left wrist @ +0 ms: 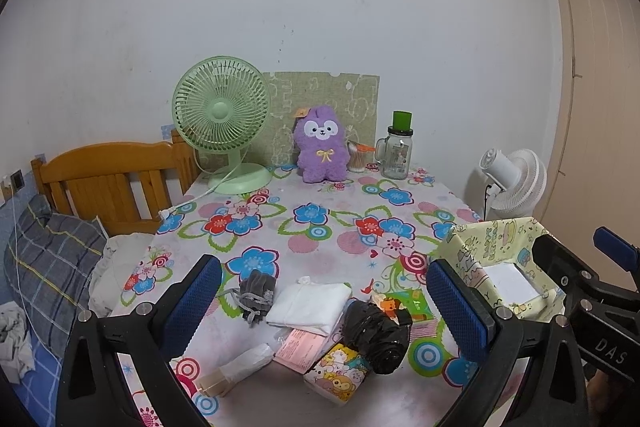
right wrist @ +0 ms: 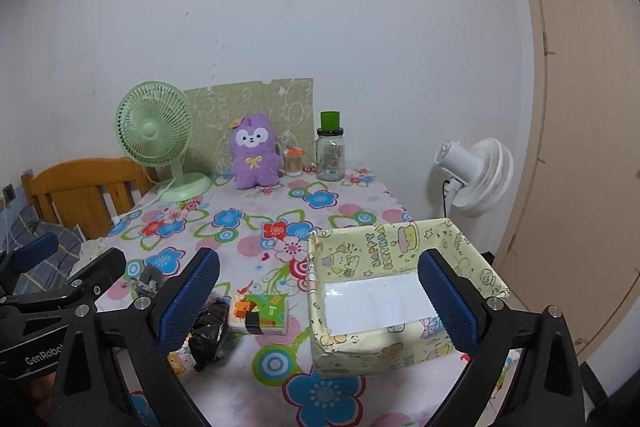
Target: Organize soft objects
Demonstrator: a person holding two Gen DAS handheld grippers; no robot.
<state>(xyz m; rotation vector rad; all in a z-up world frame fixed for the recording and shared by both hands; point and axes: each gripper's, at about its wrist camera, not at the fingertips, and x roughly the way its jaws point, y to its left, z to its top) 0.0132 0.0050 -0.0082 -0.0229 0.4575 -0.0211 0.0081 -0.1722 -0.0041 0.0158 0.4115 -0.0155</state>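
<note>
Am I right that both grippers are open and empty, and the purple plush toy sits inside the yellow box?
Not quite. The purple plush toy stands at the table's far edge beside the green fan, not in the yellow box; the right wrist view shows this. The left gripper and right gripper are indeed open and empty.

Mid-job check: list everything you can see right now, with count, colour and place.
Box: 1, yellow cartoon paper, table right, white base.
Black bundle: 1, near edge.
Grey pouch: 1, near left.
White cloth: 1, beside pouch.
Tissue packs: 1 cartoon-print near edge; green: 1, beside bundle.
Pink packet: 1, under cloth.
White roll: 1, near edge.
Plush toy: 1, purple, table back.
Desk fan: 1, green, back left.
Jar: 1, clear, green lid.
Standing fan: 1, white, beyond table.
Left gripper, right gripper: both open, empty.
</note>
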